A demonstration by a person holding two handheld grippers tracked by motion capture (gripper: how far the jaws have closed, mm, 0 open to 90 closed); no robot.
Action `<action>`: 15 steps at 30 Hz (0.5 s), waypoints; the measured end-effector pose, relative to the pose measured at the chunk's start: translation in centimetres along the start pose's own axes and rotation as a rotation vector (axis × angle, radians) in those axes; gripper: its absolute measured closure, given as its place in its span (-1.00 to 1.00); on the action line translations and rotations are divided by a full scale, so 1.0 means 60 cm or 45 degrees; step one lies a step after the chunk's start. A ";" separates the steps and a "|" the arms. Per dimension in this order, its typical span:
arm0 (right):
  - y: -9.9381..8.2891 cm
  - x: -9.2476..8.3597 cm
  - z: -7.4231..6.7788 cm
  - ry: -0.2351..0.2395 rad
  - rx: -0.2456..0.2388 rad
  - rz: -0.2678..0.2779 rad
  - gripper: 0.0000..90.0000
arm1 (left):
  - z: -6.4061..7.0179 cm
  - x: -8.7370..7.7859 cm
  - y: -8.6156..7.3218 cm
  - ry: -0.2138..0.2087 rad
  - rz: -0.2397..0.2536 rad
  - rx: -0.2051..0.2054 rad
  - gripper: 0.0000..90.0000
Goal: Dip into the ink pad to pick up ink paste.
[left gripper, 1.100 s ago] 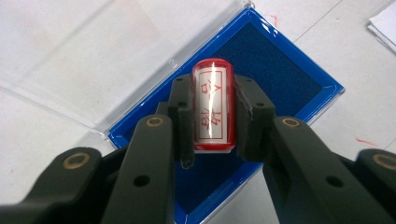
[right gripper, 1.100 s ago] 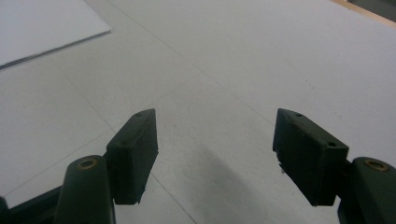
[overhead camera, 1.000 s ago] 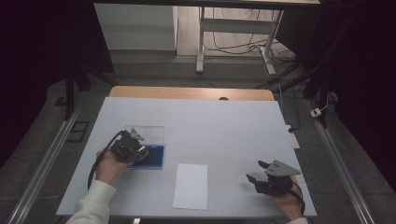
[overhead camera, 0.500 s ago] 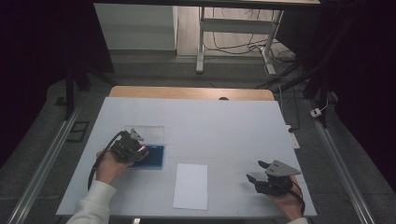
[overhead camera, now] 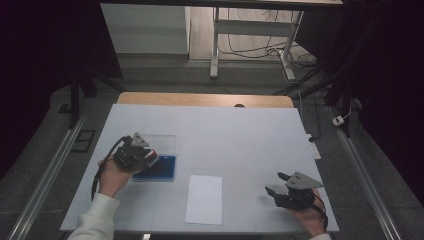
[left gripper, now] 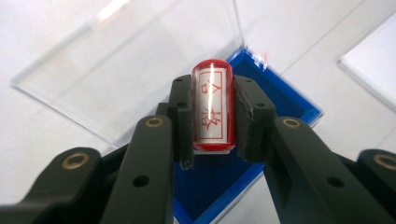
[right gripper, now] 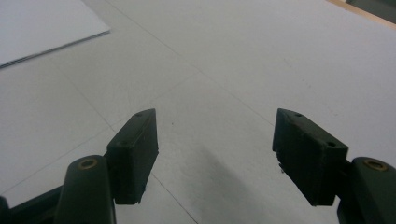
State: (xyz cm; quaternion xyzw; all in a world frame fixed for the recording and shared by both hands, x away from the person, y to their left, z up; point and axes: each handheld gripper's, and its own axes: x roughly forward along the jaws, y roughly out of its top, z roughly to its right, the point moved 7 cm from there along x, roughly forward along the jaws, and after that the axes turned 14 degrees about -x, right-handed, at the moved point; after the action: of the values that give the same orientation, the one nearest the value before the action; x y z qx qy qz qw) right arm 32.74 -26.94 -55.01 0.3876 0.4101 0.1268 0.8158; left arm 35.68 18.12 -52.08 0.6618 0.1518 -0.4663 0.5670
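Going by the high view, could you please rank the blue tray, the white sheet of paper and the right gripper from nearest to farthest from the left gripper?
1. The blue tray: right beside the left gripper, at the table's left.
2. The white sheet of paper: further right, near the front edge's middle.
3. The right gripper: farthest, at the front right.

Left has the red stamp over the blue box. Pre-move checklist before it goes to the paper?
1. Grip: left gripper shut on the red stamp, pads on both sides: ok.
2. Stamp seated straight between the jaws: ok.
3. Stamp face inked: cannot tell, face hidden.
4. Blue box open, clear lid tipped back: ok.
5. White paper flat, nothing on it: ok.
6. Right gripper open, off the paper: ok.
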 end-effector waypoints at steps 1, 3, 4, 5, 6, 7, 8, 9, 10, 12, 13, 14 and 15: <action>-0.001 -0.001 0.001 -0.002 -0.005 0.004 -0.32 | 0.000 -0.004 0.001 -0.003 0.008 -0.001 0.58; -0.001 -0.003 0.002 -0.008 -0.001 0.001 -0.32 | 0.006 -0.013 0.004 -0.080 0.039 -0.012 0.58; -0.001 -0.003 0.002 -0.008 -0.001 0.001 -0.32 | 0.006 -0.013 0.004 -0.080 0.039 -0.012 0.58; -0.001 -0.003 0.002 -0.008 -0.001 0.002 -0.32 | 0.009 -0.017 0.007 -0.093 0.060 -0.010 0.58; -0.001 -0.003 0.001 -0.010 0.000 0.005 -0.32 | 0.010 -0.020 0.009 -0.097 0.066 -0.010 0.58; 0.000 -0.003 0.001 -0.007 -0.001 0.008 -0.32 | 0.011 -0.023 0.010 -0.106 0.076 -0.012 0.57; -0.001 -0.002 0.001 -0.007 -0.003 0.006 -0.32 | 0.012 -0.026 0.012 -0.111 0.087 -0.012 0.57; -0.002 -0.002 0.001 -0.009 -0.004 0.001 -0.32 | 0.013 -0.029 0.013 -0.120 0.094 -0.010 0.57; -0.002 -0.002 0.001 -0.009 -0.003 0.000 -0.32 | 0.015 -0.032 0.014 -0.130 0.097 -0.008 0.57; -0.002 -0.003 0.002 -0.010 -0.002 0.000 -0.32 | 0.016 -0.035 0.014 -0.135 0.102 -0.007 0.57; -0.002 -0.002 0.001 -0.011 -0.002 0.000 -0.32 | 0.017 -0.037 0.015 -0.141 0.107 -0.006 0.57; -0.002 -0.003 0.001 -0.011 -0.005 -0.001 -0.32 | 0.017 -0.039 0.015 -0.145 0.111 -0.007 0.57; -0.002 -0.003 0.001 -0.011 -0.005 -0.001 -0.32 | 0.017 -0.041 0.016 -0.152 0.119 -0.011 0.57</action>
State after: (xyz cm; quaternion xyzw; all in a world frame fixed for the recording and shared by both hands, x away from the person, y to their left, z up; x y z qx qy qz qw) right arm 32.69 -27.14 -54.98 0.3864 0.4064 0.1258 0.8184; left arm 34.66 17.72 -49.48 0.6367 0.0887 -0.4771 0.5993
